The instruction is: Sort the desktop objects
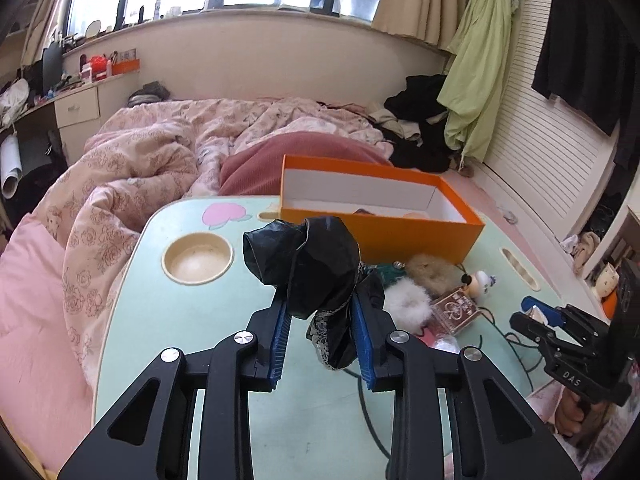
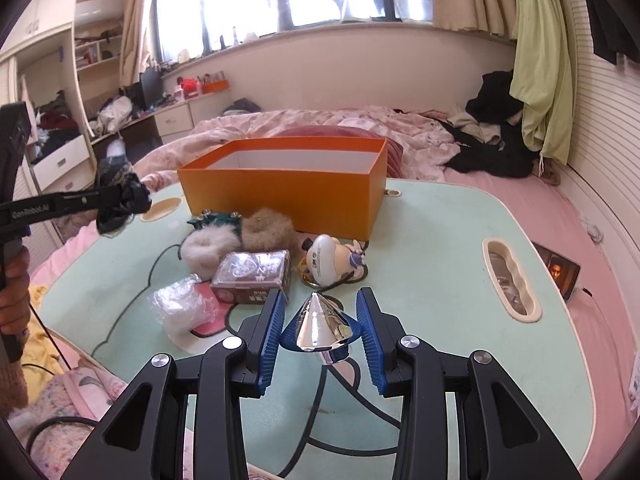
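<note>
The left gripper [image 1: 320, 316] is clamped on a black bag [image 1: 308, 264], above the table [image 1: 180, 320]. Better to carry it high over the rim of the box [image 1: 376, 232], then release (the bag is soft and may catch). The right gripper [image 2: 320, 316] pinches one silver cone [image 2: 320, 326]. On the table: two fur balls, one figurine.

Mint-green plastic lap table [image 2: 440, 216] sits on bed w/ pink floral quilt [image 1: 132, 168] behind & to its left. Open orange cardboard box [image 2: 296, 196] at table's far edge. In front of box: beige fur pompom [image 2: 266, 232], white fur pompom [image 2: 206, 250] to its left, small brown printed carton [image 2: 252, 276] nearer, white round figurine [image 2: 332, 258] to carton's right, crumpled clear plastic wrap [image 2: 180, 308] to its left.
</note>
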Demonstrator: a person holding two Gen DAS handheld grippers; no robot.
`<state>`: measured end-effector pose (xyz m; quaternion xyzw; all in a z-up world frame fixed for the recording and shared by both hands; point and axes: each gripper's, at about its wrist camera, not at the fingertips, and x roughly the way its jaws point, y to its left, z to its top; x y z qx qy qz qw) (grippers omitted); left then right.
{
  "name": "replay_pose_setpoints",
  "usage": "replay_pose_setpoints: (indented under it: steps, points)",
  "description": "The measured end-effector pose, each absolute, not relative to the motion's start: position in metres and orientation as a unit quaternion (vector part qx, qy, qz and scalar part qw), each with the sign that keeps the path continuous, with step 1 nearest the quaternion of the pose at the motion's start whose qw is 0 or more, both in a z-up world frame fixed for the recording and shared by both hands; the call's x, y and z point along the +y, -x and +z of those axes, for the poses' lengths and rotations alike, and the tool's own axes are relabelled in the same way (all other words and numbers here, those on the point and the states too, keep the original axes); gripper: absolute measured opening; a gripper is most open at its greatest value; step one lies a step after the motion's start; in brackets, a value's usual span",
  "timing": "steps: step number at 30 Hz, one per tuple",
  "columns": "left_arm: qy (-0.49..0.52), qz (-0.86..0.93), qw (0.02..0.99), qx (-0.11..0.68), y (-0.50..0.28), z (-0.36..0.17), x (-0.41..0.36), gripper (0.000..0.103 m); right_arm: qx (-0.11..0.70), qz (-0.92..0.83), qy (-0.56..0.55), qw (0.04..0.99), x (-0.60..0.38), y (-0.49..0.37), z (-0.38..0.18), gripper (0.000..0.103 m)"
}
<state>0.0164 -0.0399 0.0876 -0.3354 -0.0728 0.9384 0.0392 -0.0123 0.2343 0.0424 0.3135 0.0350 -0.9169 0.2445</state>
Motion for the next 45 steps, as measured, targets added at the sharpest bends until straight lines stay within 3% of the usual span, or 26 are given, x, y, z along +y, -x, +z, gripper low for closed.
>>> replay_pose_setpoints:
  steps: [10,14,16,17,18,22,23,33,34,45]
  points:
    - [0.313,0.943,0.081,-0.081,0.071,0.14,-0.019,0.031,-0.004,-0.915,-0.312,0.256,0.197,0.091,0.107,0.036]
    - [0.367,0.923,0.062,-0.1,0.129,0.123,-0.015,0.04,0.016,-0.923,-0.321,0.211,0.169,0.14,0.108,0.036]
    - [0.388,0.914,0.052,-0.108,0.146,0.11,-0.015,0.04,0.026,-0.922,-0.333,0.193,0.16,0.16,0.102,0.041]
    - [0.394,0.912,0.043,-0.104,0.15,0.105,-0.015,0.04,0.025,-0.921,-0.341,0.187,0.159,0.167,0.099,0.053]
    - [0.398,0.912,0.032,-0.099,0.15,0.102,-0.014,0.042,0.017,-0.92,-0.346,0.183,0.161,0.17,0.096,0.058]
    - [0.378,0.92,0.029,-0.101,0.128,0.1,-0.018,0.071,0.004,-0.923,-0.338,0.183,0.171,0.157,0.097,0.063]
    - [0.368,0.924,0.03,-0.104,0.119,0.102,-0.02,0.073,0.008,-0.926,-0.332,0.182,0.172,0.15,0.099,0.067]
    - [0.355,0.931,0.05,-0.065,0.022,0.097,-0.018,0.076,0.037,-0.915,-0.344,0.209,0.197,0.059,0.086,0.085]
    - [0.357,0.931,0.047,-0.061,0.011,0.091,-0.017,0.081,0.039,-0.911,-0.354,0.209,0.2,0.052,0.079,0.086]
    - [0.417,0.909,0.019,0.002,-0.027,0.016,0.005,0.084,0.078,-0.885,-0.419,0.187,0.219,0.024,0.023,0.086]
